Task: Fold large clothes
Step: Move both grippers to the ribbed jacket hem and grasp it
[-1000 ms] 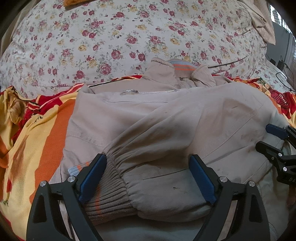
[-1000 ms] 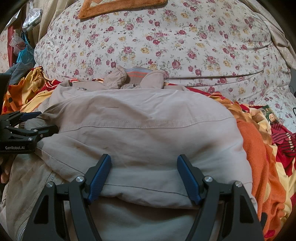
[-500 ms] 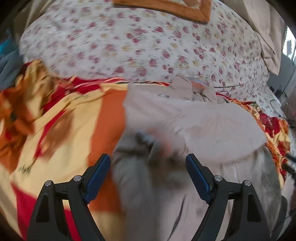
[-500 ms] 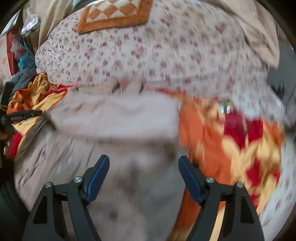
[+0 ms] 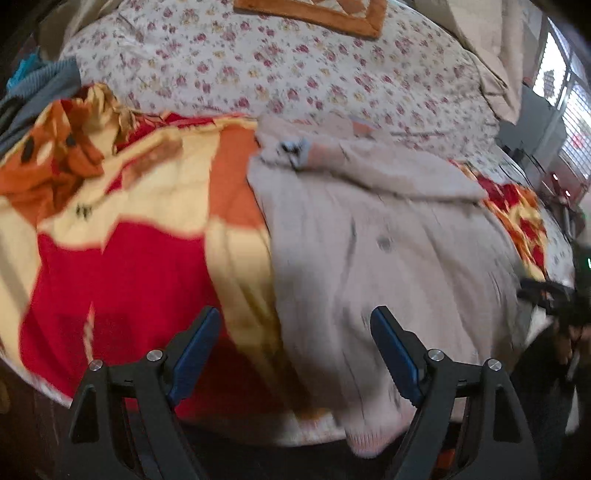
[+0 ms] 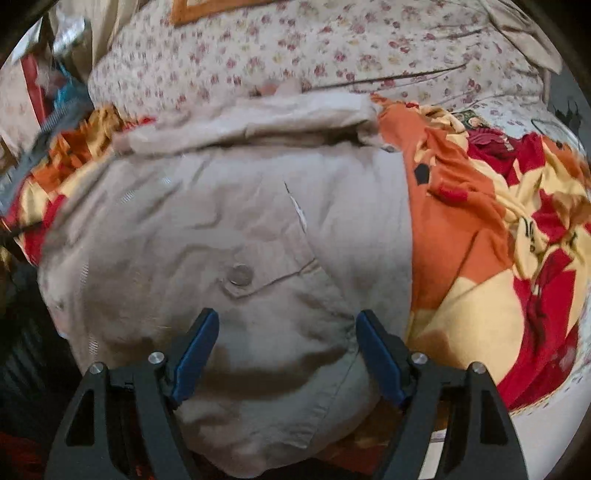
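A beige jacket (image 5: 388, 251) lies front up on the bed, both sleeves folded across its chest (image 6: 258, 122), a pocket button (image 6: 239, 275) showing lower down. My left gripper (image 5: 295, 350) is open above the jacket's left edge, where it meets the blanket, and nothing is between its pads. My right gripper (image 6: 286, 347) is open above the lower right part of the jacket (image 6: 221, 221), near the hem, clear of the cloth. A dark blurred shape at the right edge of the left wrist view looks like the right gripper (image 5: 546, 295).
A red, orange and yellow blanket (image 5: 129, 258) covers the bed under the jacket. Behind it rises a floral quilt (image 5: 295, 74) with an orange-edged cushion (image 5: 314, 14) on top. Loose clothes (image 6: 66, 92) pile up at far left. The bed's front edge is close below both grippers.
Both grippers have drawn back from the folded sleeves towards the jacket's hem. The left one moved left and off the sleeve cuff, the right one moved right. The jacket lies where it was.
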The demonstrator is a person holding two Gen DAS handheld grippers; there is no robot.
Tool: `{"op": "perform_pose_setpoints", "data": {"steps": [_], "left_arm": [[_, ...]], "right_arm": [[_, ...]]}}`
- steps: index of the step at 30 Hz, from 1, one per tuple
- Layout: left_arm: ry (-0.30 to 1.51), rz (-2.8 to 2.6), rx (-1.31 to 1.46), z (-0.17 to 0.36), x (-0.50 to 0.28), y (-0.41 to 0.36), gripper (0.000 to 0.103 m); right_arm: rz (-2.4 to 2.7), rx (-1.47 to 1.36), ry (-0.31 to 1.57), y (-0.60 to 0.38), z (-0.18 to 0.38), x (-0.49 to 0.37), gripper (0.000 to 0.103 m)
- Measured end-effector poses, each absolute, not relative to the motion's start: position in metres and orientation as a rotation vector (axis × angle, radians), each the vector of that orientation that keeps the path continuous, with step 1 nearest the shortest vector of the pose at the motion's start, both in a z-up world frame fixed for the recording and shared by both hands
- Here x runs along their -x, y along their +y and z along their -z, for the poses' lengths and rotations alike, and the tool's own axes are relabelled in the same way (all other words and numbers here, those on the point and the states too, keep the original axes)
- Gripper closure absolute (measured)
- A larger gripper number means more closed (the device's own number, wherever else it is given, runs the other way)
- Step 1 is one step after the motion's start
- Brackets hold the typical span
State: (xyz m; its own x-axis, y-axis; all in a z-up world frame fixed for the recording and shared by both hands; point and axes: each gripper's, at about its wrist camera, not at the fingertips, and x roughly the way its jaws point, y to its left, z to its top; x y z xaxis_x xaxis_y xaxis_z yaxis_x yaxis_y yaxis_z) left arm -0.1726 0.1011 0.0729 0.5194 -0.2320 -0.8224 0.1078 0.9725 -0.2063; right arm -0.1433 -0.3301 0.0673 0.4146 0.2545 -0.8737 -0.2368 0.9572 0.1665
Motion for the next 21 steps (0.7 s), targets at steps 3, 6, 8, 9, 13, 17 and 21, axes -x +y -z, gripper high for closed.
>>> {"op": "perform_pose_setpoints", "data": {"steps": [3,6,8,9,13,17,21], "left_arm": [[1.007,0.25,0.09,-0.06,0.197,0.082,0.024],[1.053,0.307,0.128,-0.043,0.211,0.068,0.026],[1.065,0.327,0.106,-0.037,0.217,0.058,0.034],[1.07,0.337,0.089,-0.034,0.218,0.052,0.037],[1.064,0.37,0.087,-0.034,0.217,0.049,0.046],[1.061,0.379,0.104,-0.031,0.218,0.049,0.054],[1.035,0.389,0.094,-0.037,0.222,0.046,0.087]], "right_arm": [[-0.311,-0.024,1.133,-0.329,-0.052,0.145,0.022],[-0.304,0.026,1.107,-0.314,-0.047,0.148,0.011],[-0.286,0.066,1.11,-0.306,-0.047,0.149,0.01],[-0.286,0.067,1.111,-0.305,-0.05,0.152,0.012],[-0.281,0.0,1.128,-0.319,-0.073,0.171,0.017],[-0.223,-0.096,1.204,-0.343,-0.07,0.209,0.017],[-0.218,-0.094,1.246,-0.34,-0.048,0.234,0.023]]}}
